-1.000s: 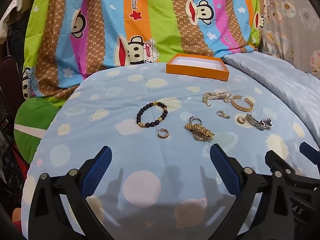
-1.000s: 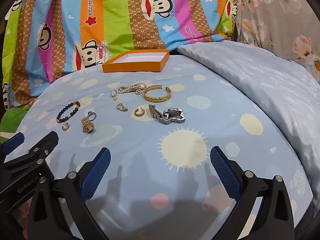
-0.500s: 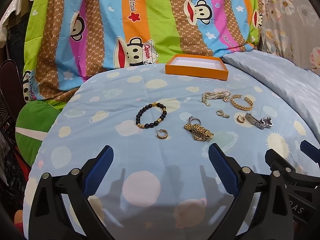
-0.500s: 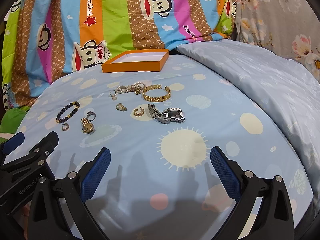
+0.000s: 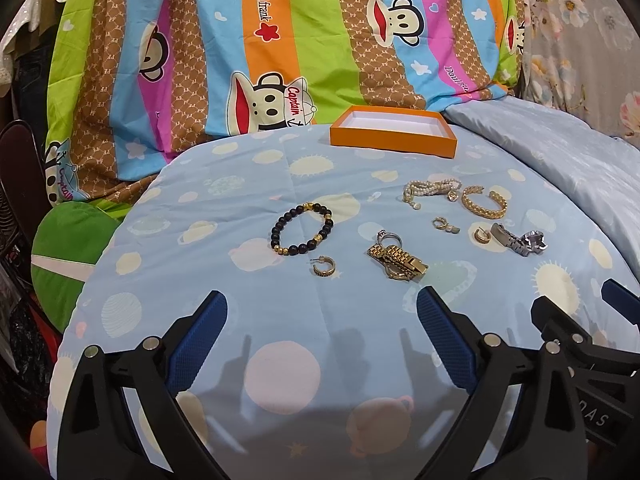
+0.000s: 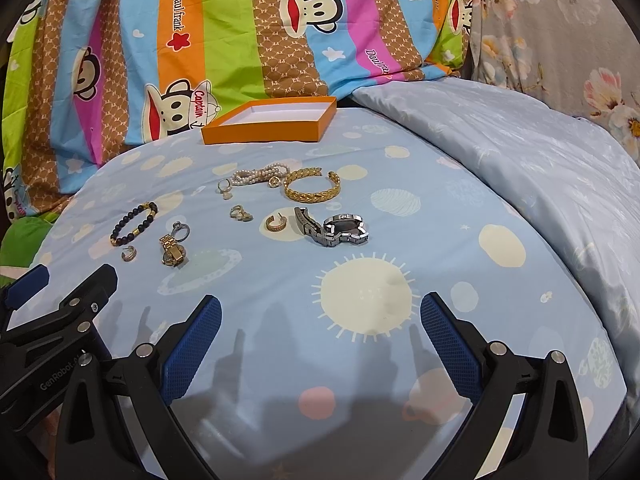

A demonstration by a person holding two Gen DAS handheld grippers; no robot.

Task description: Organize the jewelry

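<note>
Orange box empty, jewelry unmoved on bed; both grippers only crept closer, jaws wide, nothing sorted yet.

- pale blue bedsheet with suns and planets
- loud striped cartoon-monkey quilt behind it
- grey floral fabric far right

Your left gripper shows only its fingers; the body is cut off by the lower edge. The small earring pair is too small to resolve. The gold watch lies folded, hiding its dial. The silver ring sits partly behind it. The striped blanket runs past the top edge.
</note>
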